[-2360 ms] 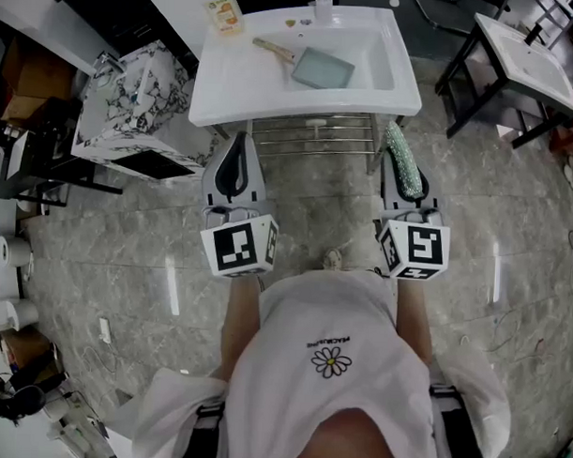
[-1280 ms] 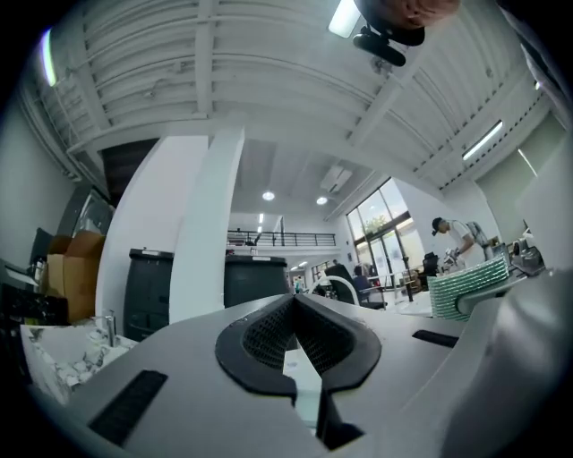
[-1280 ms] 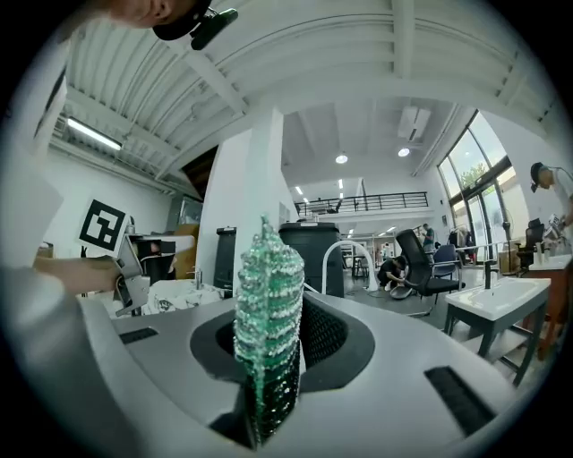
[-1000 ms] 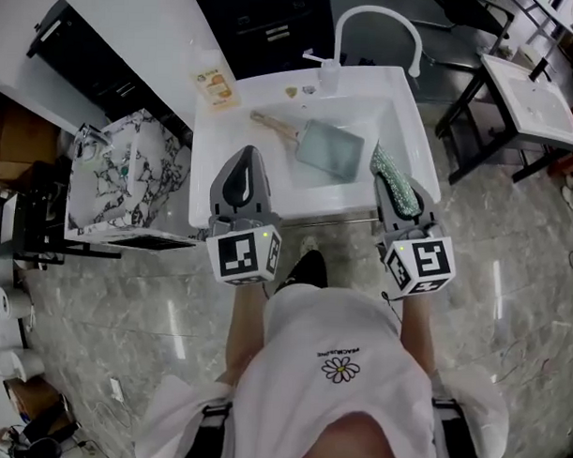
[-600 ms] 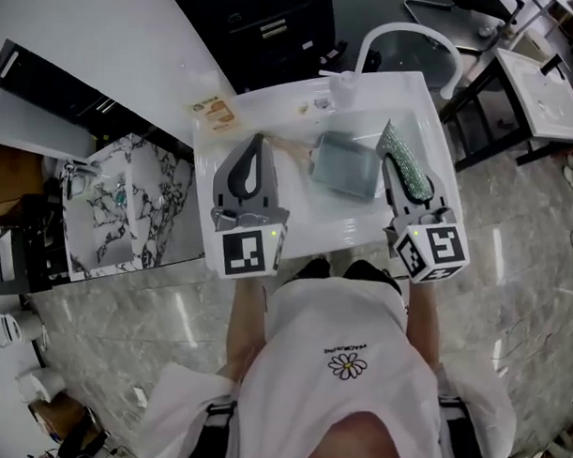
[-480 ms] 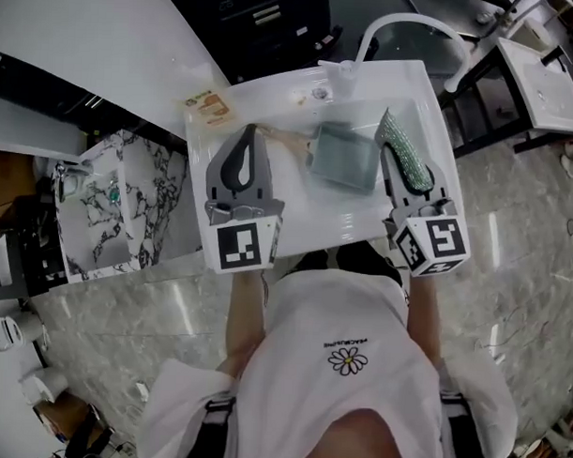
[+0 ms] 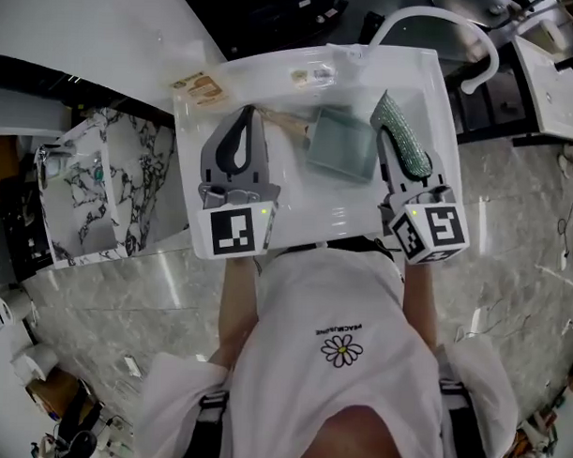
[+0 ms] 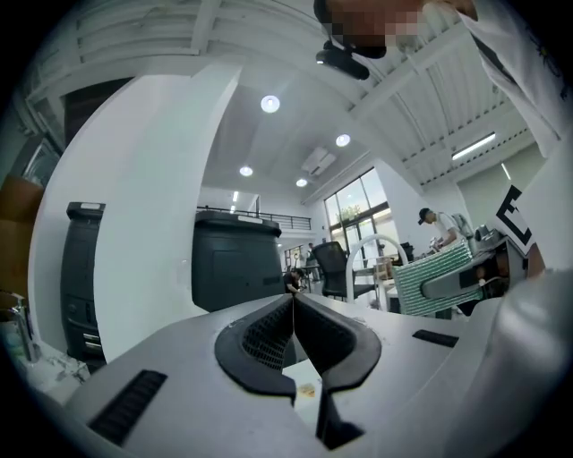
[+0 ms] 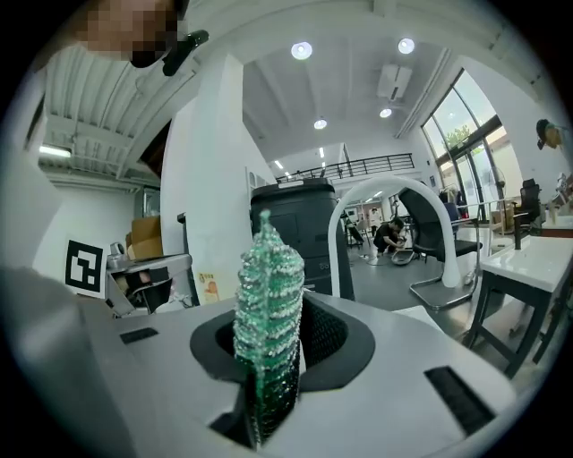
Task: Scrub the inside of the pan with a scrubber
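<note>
My right gripper (image 9: 285,309) has its jaws clamped on the scrubber (image 7: 402,143), whose green mesh sticks out past their tips. My left gripper (image 8: 294,302) has its jaws pressed together with nothing between them. Both hover over the sink (image 7: 310,219).

The pan (image 7: 343,143) lies in the basin, in the gap between my 2 sets of jaws. It is to the right of the left tips, to the left of the right tips, and below both. Its handle (image 7: 283,122) points toward my left jaws.

I judge 1 part done: the scrubber is in my grip and at the sink. The scrubbing itself has not begun. The scrubber is apart from the pan, and nothing steadies the pan. What is left is to bring the mesh down inside the pan and rub its inner surface.
</note>
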